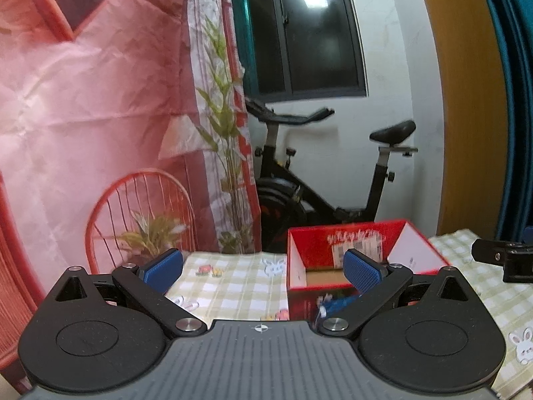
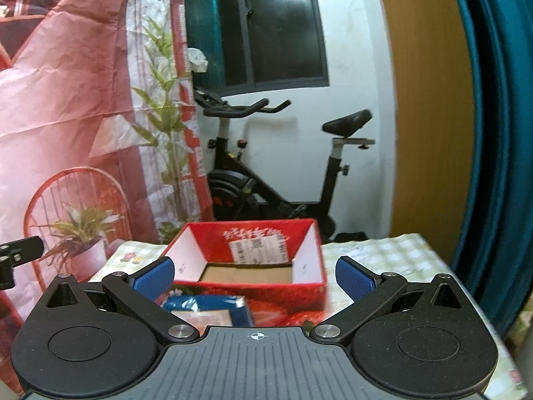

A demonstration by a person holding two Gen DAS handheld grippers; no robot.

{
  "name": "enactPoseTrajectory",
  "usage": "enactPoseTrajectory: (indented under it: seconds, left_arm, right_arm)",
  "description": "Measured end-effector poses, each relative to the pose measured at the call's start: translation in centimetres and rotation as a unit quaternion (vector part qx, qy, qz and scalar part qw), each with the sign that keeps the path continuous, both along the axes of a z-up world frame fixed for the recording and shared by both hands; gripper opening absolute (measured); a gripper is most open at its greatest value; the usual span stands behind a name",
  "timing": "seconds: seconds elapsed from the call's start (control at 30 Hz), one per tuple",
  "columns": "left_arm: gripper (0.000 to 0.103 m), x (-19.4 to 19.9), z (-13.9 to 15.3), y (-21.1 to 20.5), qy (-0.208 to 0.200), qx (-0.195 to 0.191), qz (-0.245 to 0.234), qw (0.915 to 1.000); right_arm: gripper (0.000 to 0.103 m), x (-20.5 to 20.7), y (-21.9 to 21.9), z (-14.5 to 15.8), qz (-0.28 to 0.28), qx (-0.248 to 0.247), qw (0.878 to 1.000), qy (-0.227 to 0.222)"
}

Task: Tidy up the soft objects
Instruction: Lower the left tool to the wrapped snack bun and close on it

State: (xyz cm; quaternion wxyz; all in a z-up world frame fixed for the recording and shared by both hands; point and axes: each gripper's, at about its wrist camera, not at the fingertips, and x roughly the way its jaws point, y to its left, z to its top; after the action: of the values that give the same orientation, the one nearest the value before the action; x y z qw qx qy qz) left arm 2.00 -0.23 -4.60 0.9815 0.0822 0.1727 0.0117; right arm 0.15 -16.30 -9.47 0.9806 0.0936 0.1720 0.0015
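Observation:
An open red cardboard box point(image 2: 256, 243) with a white label on its far inner wall stands on the green checked tablecloth point(image 1: 233, 283); it also shows in the left wrist view point(image 1: 313, 246). A blue soft packet point(image 2: 206, 308) lies in front of the box, just below my right gripper point(image 2: 255, 275), which is open and empty. A sliver of the blue packet point(image 1: 333, 303) shows in the left wrist view. My left gripper point(image 1: 263, 266) is open and empty, to the left of the box's front. The right gripper's body point(image 1: 506, 260) shows at the right edge.
A red wire chair point(image 1: 140, 220) and a potted plant point(image 2: 80, 230) stand behind the table's left side. A black exercise bike point(image 2: 273, 166) stands by the white wall. A pink paper sheet point(image 1: 83, 100) hangs at left. A teal curtain point(image 2: 493, 133) hangs at right.

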Motion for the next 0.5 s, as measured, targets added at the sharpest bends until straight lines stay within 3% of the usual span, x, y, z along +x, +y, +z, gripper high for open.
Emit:
enactPoseTrajectory:
  seconds: [0.2, 0.4, 0.43, 0.5]
  left_arm:
    - [0.103, 2.8, -3.6, 0.7, 0.062, -0.028, -0.011, 0.9976]
    - [0.101, 5.2, -7.1, 0.7, 0.135, -0.031, -0.021, 0.9902]
    - [0.097, 5.7, -7.5, 0.7, 0.144, -0.034, -0.025, 0.9887]
    - [0.09, 6.5, -8.4, 0.7, 0.161, -0.041, -0.036, 0.9854]
  right_arm:
    - [0.103, 1.8, 0.9, -4.6, 0.008, -0.023, 0.999, 0.031]
    - [0.101, 4.2, 1.3, -8.8, 0.039, -0.005, 0.993, 0.107]
    - [0.099, 4.4, 1.5, -9.4, 0.043, -0.004, 0.993, 0.111]
    - [0.083, 5.0, 1.7, -10.6, 0.061, 0.002, 0.991, 0.12]
